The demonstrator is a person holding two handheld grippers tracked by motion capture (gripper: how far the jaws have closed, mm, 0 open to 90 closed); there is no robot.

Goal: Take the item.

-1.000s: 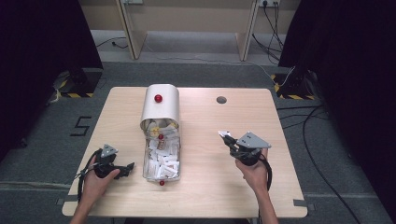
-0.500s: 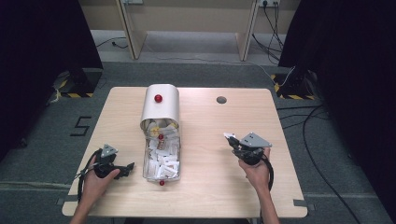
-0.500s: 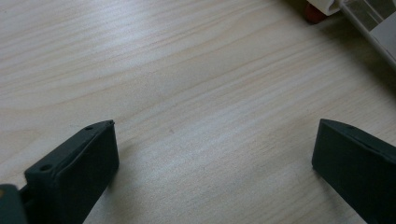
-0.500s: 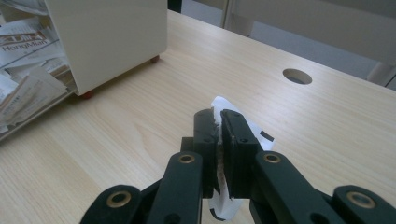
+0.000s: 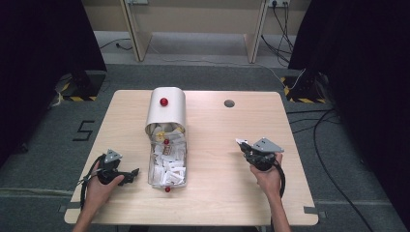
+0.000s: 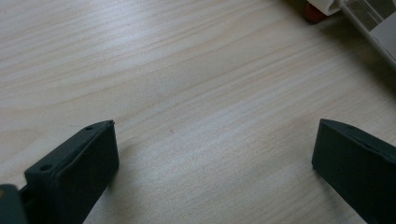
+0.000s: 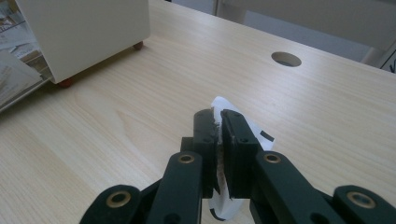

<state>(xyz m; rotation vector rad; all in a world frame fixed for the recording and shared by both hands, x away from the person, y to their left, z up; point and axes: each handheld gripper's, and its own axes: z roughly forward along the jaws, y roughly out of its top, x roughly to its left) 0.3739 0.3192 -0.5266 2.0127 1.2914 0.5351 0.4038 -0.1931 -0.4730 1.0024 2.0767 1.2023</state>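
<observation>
High view: on the pale wooden desk (image 5: pixel 217 145) a white box (image 5: pixel 166 112) with a rounded top and a red knob (image 5: pixel 164 102) stands left of centre, and a white tray (image 5: pixel 167 162) full of white packets (image 5: pixel 169 169) sticks out of its open front towards the person. A round hole (image 5: pixel 229 103) sits in the desk farther back, to the right. The right tool (image 5: pixel 243 144), held in the right hand (image 5: pixel 267 175) near the desk's right side and well apart from the tray, pinches a white packet (image 5: pixel 240 142) at its tip. The left tool (image 5: pixel 131 175) lies low by the desk's near left edge, just beside the tray's near end, gripped by the left hand (image 5: pixel 99 186).

Right gripper view: the jaws are pressed together on the packet (image 7: pixel 252 128), a white slip with black marks that pokes out beyond and below them, above the desk. The box (image 7: pixel 84 28) stands at upper left on small red feet (image 7: pixel 64 83).

Left gripper view: the jaws stand spread wide over bare desk with nothing between them; the tray's corner (image 6: pixel 373 23) and a red foot (image 6: pixel 315 13) show at upper right.
</observation>
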